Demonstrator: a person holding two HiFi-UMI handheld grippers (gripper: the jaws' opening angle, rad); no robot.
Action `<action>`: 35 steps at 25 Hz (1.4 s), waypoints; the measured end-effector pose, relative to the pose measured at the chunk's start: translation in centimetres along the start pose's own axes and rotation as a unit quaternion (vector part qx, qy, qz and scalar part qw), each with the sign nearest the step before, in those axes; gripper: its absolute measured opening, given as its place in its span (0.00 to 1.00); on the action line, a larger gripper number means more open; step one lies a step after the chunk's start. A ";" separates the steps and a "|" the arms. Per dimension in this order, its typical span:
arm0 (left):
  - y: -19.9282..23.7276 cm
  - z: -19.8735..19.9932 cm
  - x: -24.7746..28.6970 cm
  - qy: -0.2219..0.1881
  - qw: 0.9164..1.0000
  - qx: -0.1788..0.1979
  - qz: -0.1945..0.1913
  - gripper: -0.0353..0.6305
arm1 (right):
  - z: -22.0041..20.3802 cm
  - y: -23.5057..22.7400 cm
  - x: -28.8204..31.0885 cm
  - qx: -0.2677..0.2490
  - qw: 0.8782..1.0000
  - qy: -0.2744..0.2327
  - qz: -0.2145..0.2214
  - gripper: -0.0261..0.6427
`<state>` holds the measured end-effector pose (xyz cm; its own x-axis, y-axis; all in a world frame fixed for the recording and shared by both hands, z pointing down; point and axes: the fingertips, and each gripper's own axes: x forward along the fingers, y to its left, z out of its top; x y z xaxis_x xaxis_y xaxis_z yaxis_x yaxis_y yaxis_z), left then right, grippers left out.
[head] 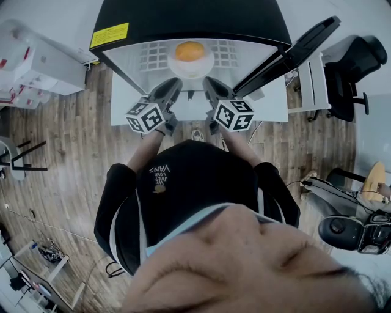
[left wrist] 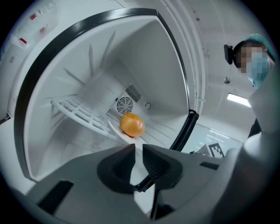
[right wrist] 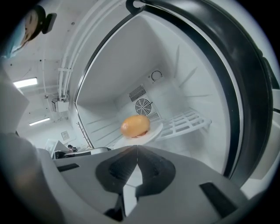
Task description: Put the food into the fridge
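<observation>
- A bun (head: 189,51) on a white plate (head: 208,66) sits at the fridge (head: 183,18) shelf's (head: 154,58) front edge.
- Left gripper (left wrist: 138,148) jaws slightly parted, empty.
- Right gripper (right wrist: 136,148) jaws clenched, empty.

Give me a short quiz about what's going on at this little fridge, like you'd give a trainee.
1. True or false: the mini fridge is closed.
2. The orange food sits on: A) a white plate, B) a bowl, C) the floor.
3. Are the right hand-held gripper's jaws apart or together?
Key: 1 false; 2 A; 3 together, holding nothing.
</observation>
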<state>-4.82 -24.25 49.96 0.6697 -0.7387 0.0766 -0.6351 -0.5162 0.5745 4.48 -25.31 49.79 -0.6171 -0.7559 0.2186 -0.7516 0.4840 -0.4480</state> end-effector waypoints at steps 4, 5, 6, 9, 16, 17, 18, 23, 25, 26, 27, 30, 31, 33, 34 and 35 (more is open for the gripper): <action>0.1 -0.1 0.2 0.003 1.000 0.000 0.002 0.13 | 0.0 0.0 0.4 -0.001 1.000 0.003 0.003 0.06; 0.2 -0.1 0.3 0.003 1.000 -0.001 0.002 0.12 | 0.1 -0.1 0.5 -0.001 1.000 0.003 0.002 0.06; 0.3 -0.1 0.4 0.004 1.000 -0.003 0.002 0.12 | 0.2 -0.2 0.6 -0.001 1.000 0.002 0.002 0.06; 0.5 0.0 0.6 0.006 1.000 -0.002 0.002 0.10 | 0.3 -0.4 0.8 0.000 1.000 0.002 0.002 0.06; 0.9 0.3 1.2 0.004 1.000 -0.007 0.004 0.10 | 0.6 -0.7 1.3 0.005 1.000 0.001 0.003 0.06; 1.0 0.4 1.2 0.003 1.000 -0.008 0.004 0.10 | 0.7 -0.7 1.4 0.005 1.000 0.001 0.004 0.06; 1.0 0.4 1.3 0.003 1.000 -0.008 0.004 0.10 | 0.7 -0.8 1.5 0.006 1.000 0.001 0.005 0.06; 1.4 0.8 1.6 0.001 1.000 -0.011 0.006 0.10 | 1.1 -0.9 2.0 0.005 1.000 0.000 0.006 0.06; 1.6 0.8 1.8 0.002 1.000 -0.010 0.006 0.10 | 1.2 -1.0 2.3 0.005 1.000 0.000 0.006 0.06; 1.7 0.8 1.8 0.003 1.000 -0.011 0.006 0.10 | 1.2 -1.1 2.4 0.005 1.000 -0.001 0.006 0.06; 1.8 0.8 1.9 0.003 1.000 -0.011 0.006 0.10 | 1.2 -1.1 2.5 0.005 1.000 -0.001 0.006 0.06; 2.1 0.9 2.2 0.003 1.000 -0.013 0.007 0.10 | 1.5 -1.3 2.9 0.005 1.000 -0.002 0.007 0.06; 2.1 1.0 2.2 0.003 1.000 -0.014 0.007 0.10 | 1.5 -1.3 3.0 0.005 1.000 -0.002 0.007 0.06; 2.2 1.1 2.4 0.003 1.000 -0.017 0.007 0.10 | 1.7 -1.4 3.1 0.006 1.000 -0.003 0.007 0.06; 2.2 1.2 2.5 0.004 1.000 -0.018 0.007 0.10 | 1.8 -1.4 3.2 0.006 1.000 -0.002 0.007 0.06; 2.3 1.2 2.5 0.004 1.000 -0.019 0.007 0.10 | 1.8 -1.5 3.3 0.006 1.000 -0.002 0.007 0.06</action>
<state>-5.05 -27.81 50.49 0.6637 -0.7425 0.0904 -0.6293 -0.4890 0.6040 3.98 -29.31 49.60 -0.6265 -0.7511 0.2082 -0.7401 0.4894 -0.4612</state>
